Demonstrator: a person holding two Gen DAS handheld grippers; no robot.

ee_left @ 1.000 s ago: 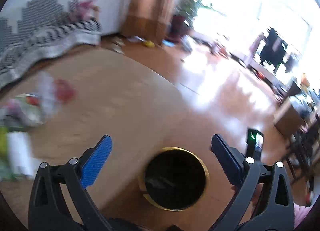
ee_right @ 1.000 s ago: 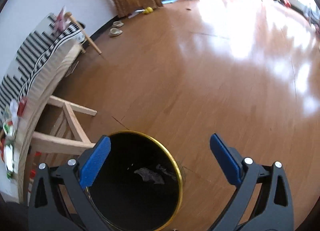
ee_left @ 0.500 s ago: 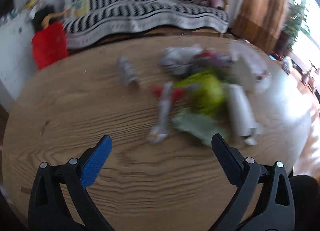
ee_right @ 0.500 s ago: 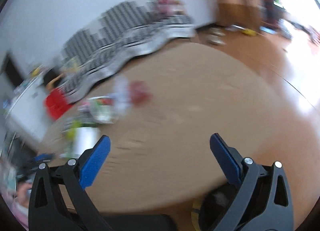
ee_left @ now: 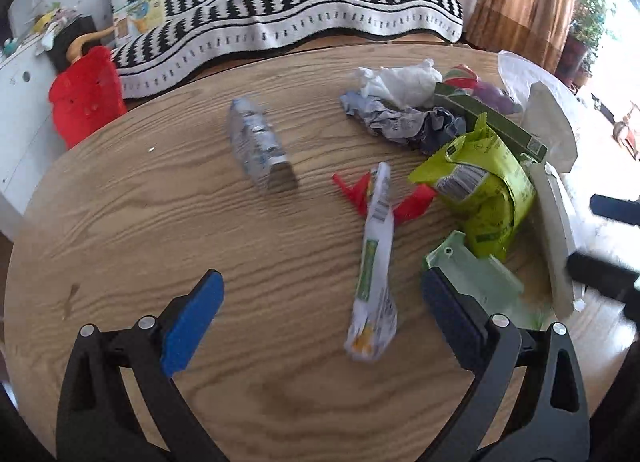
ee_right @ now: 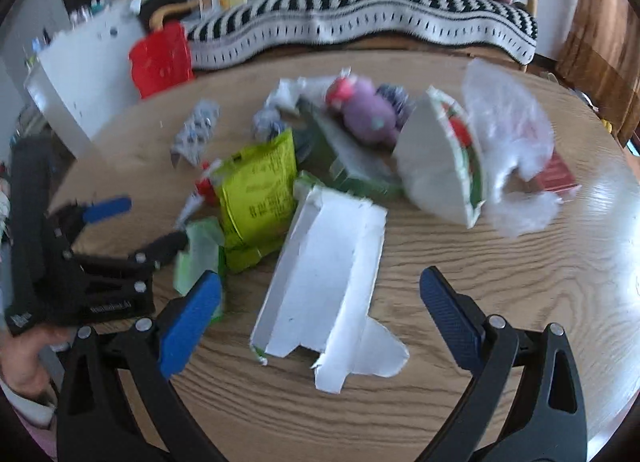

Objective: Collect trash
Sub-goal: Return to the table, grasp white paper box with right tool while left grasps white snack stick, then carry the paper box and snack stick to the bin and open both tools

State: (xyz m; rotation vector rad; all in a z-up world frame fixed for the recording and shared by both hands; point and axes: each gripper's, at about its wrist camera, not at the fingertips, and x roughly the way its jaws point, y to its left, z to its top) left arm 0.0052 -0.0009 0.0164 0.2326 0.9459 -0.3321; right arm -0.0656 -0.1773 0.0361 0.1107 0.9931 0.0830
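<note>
Hovering: both grippers hang over the round wooden surface (ee_left: 120, 221), nothing held in either.
Left gripper (ee_left: 320, 314): jaws spread wide and empty, with the long white wrapper (ee_left: 374, 262) lying between them.
Right gripper (ee_right: 320, 302): jaws likewise wide apart and empty, straddling the near end of the flattened white carton (ee_right: 324, 274).
Trash: heaped toward the right of the surface; a lime-green pouch (ee_left: 488, 197), crumpled paper (ee_left: 400, 81), a clear plastic bag (ee_right: 508, 133) and a crushed bottle (ee_left: 258, 145) lying apart on the left.
Bin: not in view from either camera.
Risk, wrapper: thin and flat on the wood, so the jaws could close above it and slide off.
Risk, carton: it looks wider than the opening and may buckle or twist out.
Risk, crowding: the grippers sit near each other beside the pale green piece (ee_right: 200, 254) and could collide.
</note>
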